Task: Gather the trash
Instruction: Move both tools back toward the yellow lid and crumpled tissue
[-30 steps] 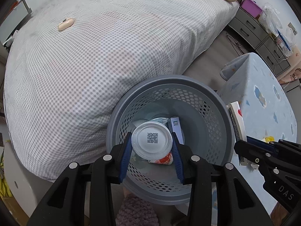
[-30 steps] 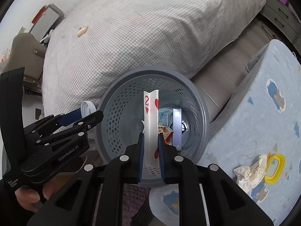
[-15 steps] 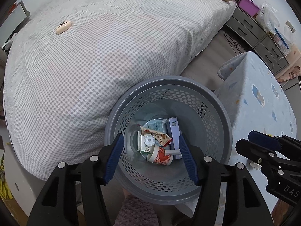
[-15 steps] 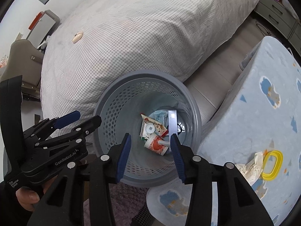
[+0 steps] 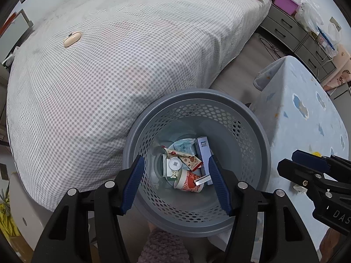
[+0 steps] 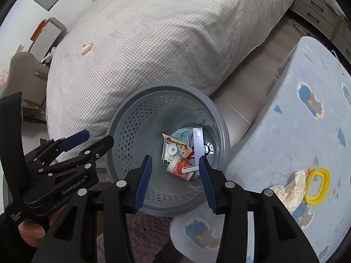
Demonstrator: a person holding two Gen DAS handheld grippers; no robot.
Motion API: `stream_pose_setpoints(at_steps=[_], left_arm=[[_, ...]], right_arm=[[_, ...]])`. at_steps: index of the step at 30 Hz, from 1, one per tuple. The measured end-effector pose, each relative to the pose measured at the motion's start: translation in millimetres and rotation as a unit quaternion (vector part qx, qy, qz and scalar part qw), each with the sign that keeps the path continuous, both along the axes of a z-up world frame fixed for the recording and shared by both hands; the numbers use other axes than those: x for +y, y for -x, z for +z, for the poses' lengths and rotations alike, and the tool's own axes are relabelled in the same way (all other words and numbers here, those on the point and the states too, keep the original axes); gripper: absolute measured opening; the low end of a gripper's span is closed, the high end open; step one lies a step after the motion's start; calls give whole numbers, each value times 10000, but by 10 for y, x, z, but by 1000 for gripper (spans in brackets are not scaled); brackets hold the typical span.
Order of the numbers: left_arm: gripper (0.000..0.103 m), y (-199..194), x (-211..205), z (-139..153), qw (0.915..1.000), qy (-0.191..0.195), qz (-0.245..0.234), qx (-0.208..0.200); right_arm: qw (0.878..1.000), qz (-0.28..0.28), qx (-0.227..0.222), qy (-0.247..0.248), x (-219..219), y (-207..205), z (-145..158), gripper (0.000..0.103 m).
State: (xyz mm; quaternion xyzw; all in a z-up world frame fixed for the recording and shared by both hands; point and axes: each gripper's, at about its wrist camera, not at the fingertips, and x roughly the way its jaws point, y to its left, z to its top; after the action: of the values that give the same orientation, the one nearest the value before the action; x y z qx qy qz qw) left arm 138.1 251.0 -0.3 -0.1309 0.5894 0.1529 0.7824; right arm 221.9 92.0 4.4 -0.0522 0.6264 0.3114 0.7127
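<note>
Trash (image 5: 186, 166) in bin (image 5: 245, 118) below tongs (image 5: 175, 171)

One grey perforated plastic wastebasket (image 5: 258, 131) stands beside one bed with a grey-and-white checked cover (image 5: 122, 70). Inside the wastebasket lie one red-and-white paper cup (image 5: 188, 180), one round white lid with a QR code (image 5: 174, 164), one long white-and-lilac carton (image 5: 203, 151), one patterned triangular wrapper (image 5: 186, 157) and one pale blue packet (image 5: 183, 146); more may be hidden beneath. Two black hand-held grippers with blue pads are in view, the left hand-held gripper (image 5: 175, 180) and the right hand-held gripper (image 6: 175, 180), both spread wide. On the desk with the blue cartoon cover (image 6: 302, 118) rest one crumpled paper scrap (image 6: 291, 189) and one yellow plastic ring (image 6: 317, 185). One beige oval case (image 5: 72, 39) lies on the bed.
</note>
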Motion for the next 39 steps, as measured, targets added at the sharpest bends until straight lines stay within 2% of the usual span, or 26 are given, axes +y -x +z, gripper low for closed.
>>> stream_pose_setpoints(at_steps=[8,14,26,32,39], left_arm=[[59,-29,-147,55,9997,-118,-223,-21],[59,-92,-313,124,9992,-49,-396,-90],[59,-301,-1030,221,9946,20,-1017,-203],[59,-363,-1456,139,9909,155,-1318,-207],[59,-432,-1870,-1,9878,208,-1538,-147]], right_arm=[[9999,-143,12,10,-159,-1,-10,47],[9990,-446,28,76,-461,24,-15,50],[9889,-1394,-167,486,-1618,39,-38,58],[9792,-1906,-251,652,-2228,-31,-177,62],[9768,-1992,-300,730,-2550,-149,-413,69]])
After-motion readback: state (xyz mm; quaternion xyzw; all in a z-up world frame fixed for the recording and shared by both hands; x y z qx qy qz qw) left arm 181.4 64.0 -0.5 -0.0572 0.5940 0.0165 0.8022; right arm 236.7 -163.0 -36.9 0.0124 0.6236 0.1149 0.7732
